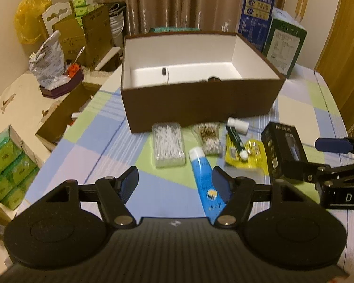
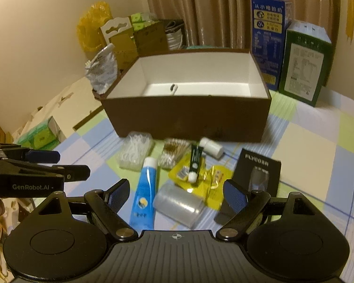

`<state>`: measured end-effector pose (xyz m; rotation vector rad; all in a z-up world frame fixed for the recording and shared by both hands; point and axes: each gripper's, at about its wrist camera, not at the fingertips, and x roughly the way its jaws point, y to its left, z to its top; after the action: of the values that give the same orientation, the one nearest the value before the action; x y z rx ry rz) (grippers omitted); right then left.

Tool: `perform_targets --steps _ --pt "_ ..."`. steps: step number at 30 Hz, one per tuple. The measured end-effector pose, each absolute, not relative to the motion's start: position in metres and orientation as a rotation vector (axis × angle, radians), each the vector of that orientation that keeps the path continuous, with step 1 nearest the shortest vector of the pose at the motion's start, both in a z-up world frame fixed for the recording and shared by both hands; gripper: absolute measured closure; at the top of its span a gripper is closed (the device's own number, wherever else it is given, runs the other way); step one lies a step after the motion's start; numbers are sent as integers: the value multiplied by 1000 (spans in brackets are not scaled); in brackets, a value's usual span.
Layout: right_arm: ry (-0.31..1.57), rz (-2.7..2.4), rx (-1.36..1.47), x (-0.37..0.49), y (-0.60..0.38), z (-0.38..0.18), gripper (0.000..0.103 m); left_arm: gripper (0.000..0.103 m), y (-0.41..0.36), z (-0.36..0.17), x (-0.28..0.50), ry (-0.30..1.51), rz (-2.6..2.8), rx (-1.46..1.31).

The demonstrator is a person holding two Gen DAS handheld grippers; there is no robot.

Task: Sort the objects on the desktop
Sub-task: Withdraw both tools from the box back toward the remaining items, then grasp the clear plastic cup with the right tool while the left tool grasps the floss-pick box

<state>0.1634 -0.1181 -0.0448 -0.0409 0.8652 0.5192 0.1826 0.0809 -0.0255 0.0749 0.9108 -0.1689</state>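
Note:
A brown box (image 1: 195,103) (image 2: 188,118), white inside, stands open on the checked cloth with a small dark item inside (image 1: 164,73). In front of it lie a pack of white swabs (image 1: 168,145) (image 2: 135,151), a bag of cotton buds (image 1: 208,138), a blue tube (image 1: 204,176) (image 2: 145,191), a green tube (image 1: 234,139) (image 2: 195,162), a white bottle (image 2: 211,147), a yellow packet (image 1: 246,156) (image 2: 200,179), a clear roll (image 2: 178,204) and a black FLYCO box (image 1: 283,146) (image 2: 259,172). My left gripper (image 1: 175,186) is open over the blue tube. My right gripper (image 2: 177,194) is open above the clear roll.
A blue carton (image 2: 269,37) and a green carton (image 2: 305,66) stand behind the box on the right. Cardboard boxes (image 1: 82,35), a silver bag (image 1: 48,61) and green tissue packs (image 1: 7,169) crowd the left side. Curtains hang behind.

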Motion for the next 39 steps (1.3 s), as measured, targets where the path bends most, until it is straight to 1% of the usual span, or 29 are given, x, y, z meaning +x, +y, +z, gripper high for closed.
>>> perform_targets --steps 12,24,28,37,39 --pt "952 496 9 160 -115 -79 20 38 79 -56 179 986 -166 83" --pt "1034 405 105 177 -96 -113 28 38 90 -78 208 1035 -170 97" --pt "1052 357 129 186 -89 -125 32 38 94 -85 221 1052 -183 105" --pt "1083 268 153 202 -75 -146 34 38 97 -104 252 1096 -212 127" --pt "1081 243 154 204 -74 -150 37 38 97 -107 258 1101 -219 131"
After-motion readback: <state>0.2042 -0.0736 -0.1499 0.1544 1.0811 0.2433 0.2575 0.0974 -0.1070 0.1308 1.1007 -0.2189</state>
